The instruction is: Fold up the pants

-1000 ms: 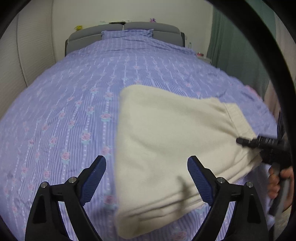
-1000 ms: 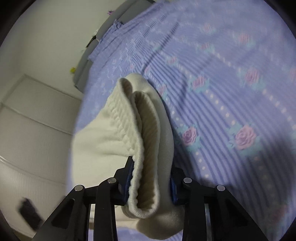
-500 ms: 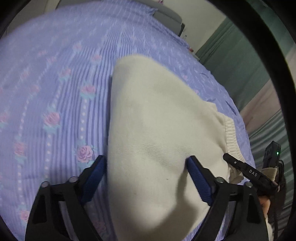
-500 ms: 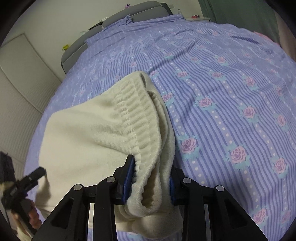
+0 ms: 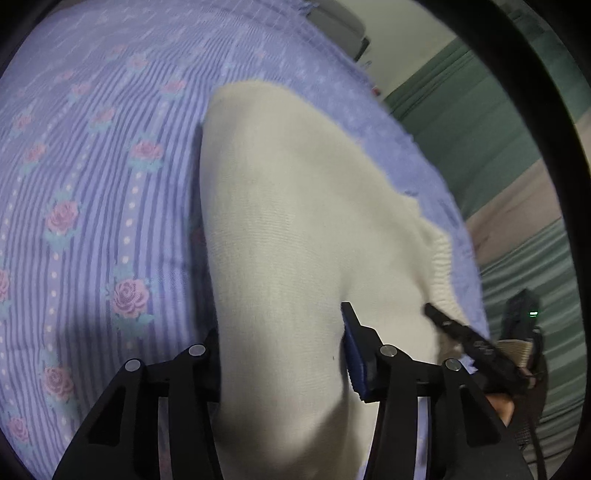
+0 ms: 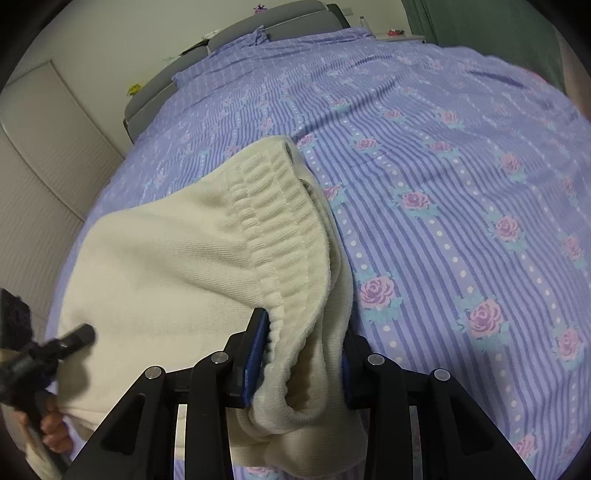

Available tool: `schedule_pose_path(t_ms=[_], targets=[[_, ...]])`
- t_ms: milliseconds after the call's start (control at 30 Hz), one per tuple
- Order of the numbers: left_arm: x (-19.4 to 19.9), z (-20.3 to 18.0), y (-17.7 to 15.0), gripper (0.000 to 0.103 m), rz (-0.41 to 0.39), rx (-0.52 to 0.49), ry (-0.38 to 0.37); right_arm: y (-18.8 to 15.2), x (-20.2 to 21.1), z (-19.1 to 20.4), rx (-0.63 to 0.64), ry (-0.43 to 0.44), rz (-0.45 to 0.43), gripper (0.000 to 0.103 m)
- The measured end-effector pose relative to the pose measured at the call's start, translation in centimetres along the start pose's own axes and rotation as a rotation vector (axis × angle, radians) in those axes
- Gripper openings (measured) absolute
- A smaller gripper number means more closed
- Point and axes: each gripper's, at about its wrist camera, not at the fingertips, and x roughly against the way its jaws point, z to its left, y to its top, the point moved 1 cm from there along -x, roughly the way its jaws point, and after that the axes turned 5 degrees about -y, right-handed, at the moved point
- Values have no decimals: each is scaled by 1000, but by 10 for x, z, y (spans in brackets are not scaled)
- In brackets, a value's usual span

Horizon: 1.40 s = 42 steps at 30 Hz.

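Cream knit pants [image 5: 295,203] lie folded on the bed, ribbed waistband [image 6: 284,221] to the right. My left gripper [image 5: 280,325] is closing on the folded left edge, with the thick cloth bulging between its blue pads. My right gripper [image 6: 303,328] holds the bunched waistband between its pads while its jaws open slightly. The pants [image 6: 166,258] spread away to the left in the right wrist view. One black finger [image 5: 454,328] of the right gripper shows at the waistband in the left wrist view. The left gripper's finger [image 6: 74,338] and a hand [image 6: 51,424] show at the lower left.
The bed carries a lilac striped cover with roses [image 6: 443,184]. A grey headboard [image 6: 236,33] and a matching pillow [image 6: 221,62] are at the far end. Green curtains [image 5: 461,122] hang past the bed's right side. Pale panelled doors [image 6: 37,166] stand to the left.
My left gripper dropped onto the folded edge of the pants, tilted downward, and its jaws narrowed around the cloth. The right gripper rolled level, with the waistband still in it.
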Motion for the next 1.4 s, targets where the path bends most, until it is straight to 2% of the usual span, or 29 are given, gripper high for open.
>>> schedule_pose_path(t_ms=[100,167,267,400,600,800,900,1033,1200,1400], targets=[[-5,7,1,50,22,34,7,0,-1,2,17,-3,-7,34],[-3,4,1,41,21,50,22,1,1,4,13,-8,-9,34],[12,-10,0,34,-16,2,63,0,13,9,8,2,-34,33],[38,-26,-3,32,-72,-43,84,-4,43,23,61,9,-110,30],[92,-36,-14,31,-128,-103,39,-11,96,45,101,45,-216,29],[170,-37,-32,31,-225,-168,46,-21,138,81,159,77,-293,29],[198,-40,-39,31,-268,-179,60,-26,154,106,191,98,-321,29],[250,-23,-51,31,-325,-188,90,-33,167,146,220,140,-342,29],[319,15,-59,31,-389,-195,148,-50,173,212,277,186,-358,29],[400,82,-65,31,-447,-185,244,-79,164,310,327,256,-361,29]])
